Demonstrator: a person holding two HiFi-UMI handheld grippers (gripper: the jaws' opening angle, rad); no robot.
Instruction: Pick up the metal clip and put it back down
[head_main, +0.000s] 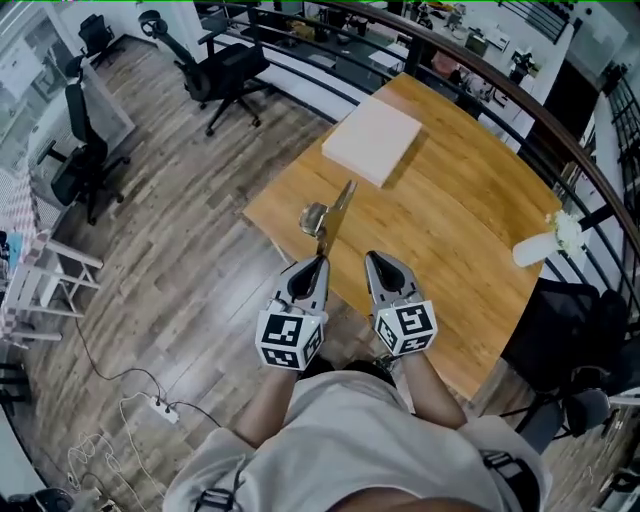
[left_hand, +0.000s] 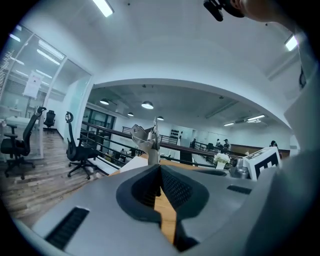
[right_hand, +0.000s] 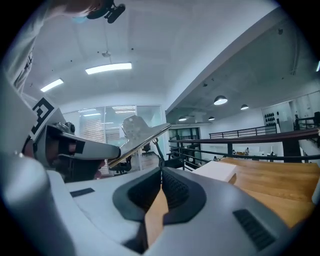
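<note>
left tool (head_main: 320, 260) is clamped on the near end of the metal clip (head_main: 328, 215), which appears lifted just off the tabletop (head_main: 450, 225) by its near-left edge, its long plate pointing away toward the white slab (head_main: 372, 140). right tool (head_main: 372, 258) sits just beside, jaws together on nothing. est.: the clip is light, stiff sheet metal, smooth and prone to twisting in the pads, so a grip on the flat handle near the spring would be safest, and it should be set down gently.
</note>
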